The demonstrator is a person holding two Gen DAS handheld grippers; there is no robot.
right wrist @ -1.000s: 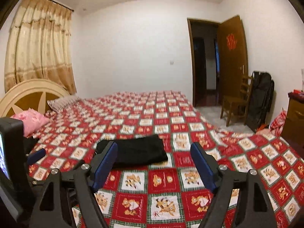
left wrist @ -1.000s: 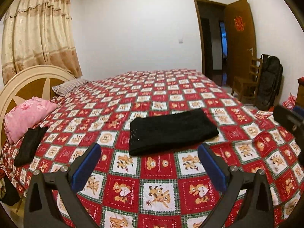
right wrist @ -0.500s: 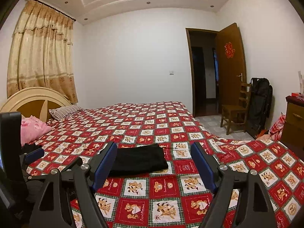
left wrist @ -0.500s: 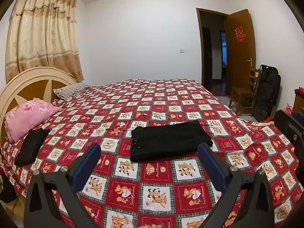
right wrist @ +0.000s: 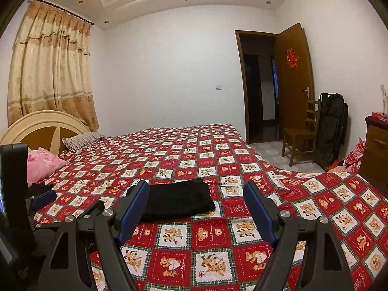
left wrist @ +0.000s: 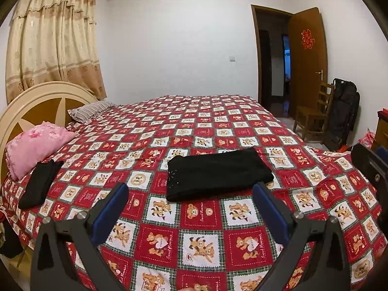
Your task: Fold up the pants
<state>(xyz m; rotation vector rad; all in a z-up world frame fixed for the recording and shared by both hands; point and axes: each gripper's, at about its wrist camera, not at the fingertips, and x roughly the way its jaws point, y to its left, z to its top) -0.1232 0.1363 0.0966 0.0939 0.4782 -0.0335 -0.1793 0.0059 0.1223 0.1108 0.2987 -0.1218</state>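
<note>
The black pants (left wrist: 218, 173) lie folded into a flat rectangle on the red teddy-bear bedspread (left wrist: 194, 126). My left gripper (left wrist: 190, 188) hovers just short of their near edge, open, with nothing between its blue pads. The right gripper (right wrist: 196, 185) is also open and empty. From its view the pants (right wrist: 179, 198) sit a little beyond and left of centre, partly behind the left finger (right wrist: 135, 201). Each gripper shows at the edge of the other's view: the right gripper (left wrist: 371, 167) and the left gripper (right wrist: 41, 198).
A second dark garment (left wrist: 40, 184) lies by the pink pillow (left wrist: 36, 145) at the headboard (left wrist: 31, 101). A striped pillow (left wrist: 92, 108) sits further back. A wooden chair (right wrist: 300, 133), black bag (right wrist: 332, 126) and dresser (right wrist: 375, 150) stand right of the bed, near the open door (right wrist: 293, 77).
Both views have tipped up slightly, and the right one now shows more ceiling. The pants lie where they were, and both grippers stay open.
</note>
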